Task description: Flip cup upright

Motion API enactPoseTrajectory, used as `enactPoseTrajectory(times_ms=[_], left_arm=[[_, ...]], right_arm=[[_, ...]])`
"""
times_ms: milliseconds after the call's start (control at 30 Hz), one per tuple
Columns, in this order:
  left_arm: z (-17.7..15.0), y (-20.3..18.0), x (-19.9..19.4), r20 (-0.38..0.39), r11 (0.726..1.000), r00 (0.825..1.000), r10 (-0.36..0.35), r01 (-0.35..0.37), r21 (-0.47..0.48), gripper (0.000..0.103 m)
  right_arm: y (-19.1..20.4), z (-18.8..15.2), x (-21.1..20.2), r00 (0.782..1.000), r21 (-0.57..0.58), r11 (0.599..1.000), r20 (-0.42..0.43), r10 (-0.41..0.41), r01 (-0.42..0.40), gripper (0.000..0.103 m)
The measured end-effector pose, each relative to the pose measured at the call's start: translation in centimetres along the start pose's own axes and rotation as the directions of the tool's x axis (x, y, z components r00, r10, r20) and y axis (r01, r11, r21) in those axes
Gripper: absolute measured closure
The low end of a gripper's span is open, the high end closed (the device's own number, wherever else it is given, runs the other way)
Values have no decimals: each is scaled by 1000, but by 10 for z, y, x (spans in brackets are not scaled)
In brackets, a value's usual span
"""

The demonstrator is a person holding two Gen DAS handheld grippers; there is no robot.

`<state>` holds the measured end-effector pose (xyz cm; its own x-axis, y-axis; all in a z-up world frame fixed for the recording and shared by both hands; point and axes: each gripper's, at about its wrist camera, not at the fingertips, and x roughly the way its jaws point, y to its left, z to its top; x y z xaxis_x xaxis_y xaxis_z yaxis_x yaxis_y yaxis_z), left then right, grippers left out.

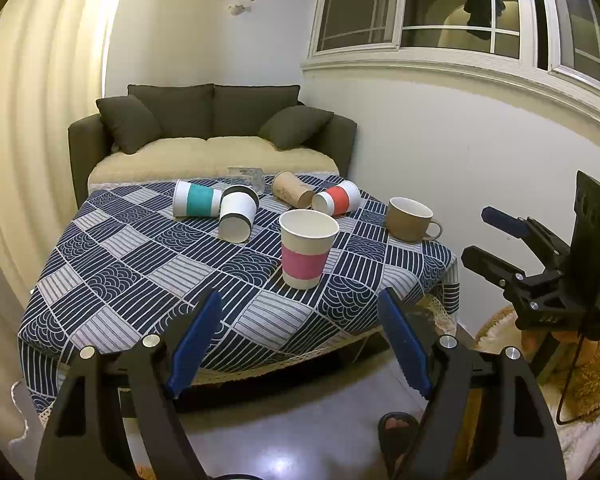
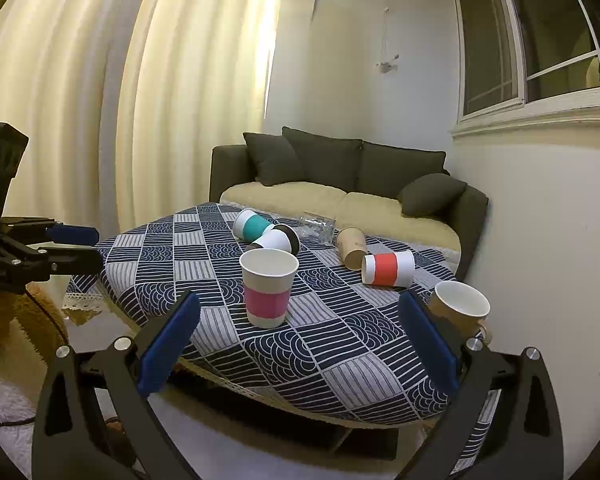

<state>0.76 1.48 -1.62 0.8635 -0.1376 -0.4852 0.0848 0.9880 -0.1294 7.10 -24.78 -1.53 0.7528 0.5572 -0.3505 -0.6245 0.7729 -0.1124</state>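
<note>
on the table point(image 1: 112, 264), covered with a navy and grey patterned cloth, the pink-banded paper cup point(image 1: 306, 250) stands upright with its mouth open to the ceiling, and its inside looks empty. behind it lie four paper cups on their sides: a teal-banded cup point(image 1: 196, 199) touching a white cup with dark ends point(image 1: 238, 216), then a plain brown cup point(image 1: 291, 189) just beside a red-banded cup point(image 1: 337, 198). a clear glass container point(image 1: 247, 178) sits at the far edge; what it holds cannot be told. a tan mug point(image 1: 410, 219) stands upright near the right edge, its white interior bare. the left tool point(image 1: 300, 334) hangs off the near edge of the table, its blue pads spread wide with nothing between them. the right tool point(image 2: 300, 338) is likewise held back from the near edge, spread wide and holding nothing, aimed toward the pink-banded cup. both tools are well apart from every cup.
</note>
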Motion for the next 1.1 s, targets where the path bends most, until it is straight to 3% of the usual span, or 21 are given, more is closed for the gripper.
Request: enactPoseTrajectory(times_ms=[1100], left_arm=[[0,2,1,-11,1000,1000,7,-7,-10,25]], right_arm=[[0,0,3,1000,6,1000,-6,-3,3,5]])
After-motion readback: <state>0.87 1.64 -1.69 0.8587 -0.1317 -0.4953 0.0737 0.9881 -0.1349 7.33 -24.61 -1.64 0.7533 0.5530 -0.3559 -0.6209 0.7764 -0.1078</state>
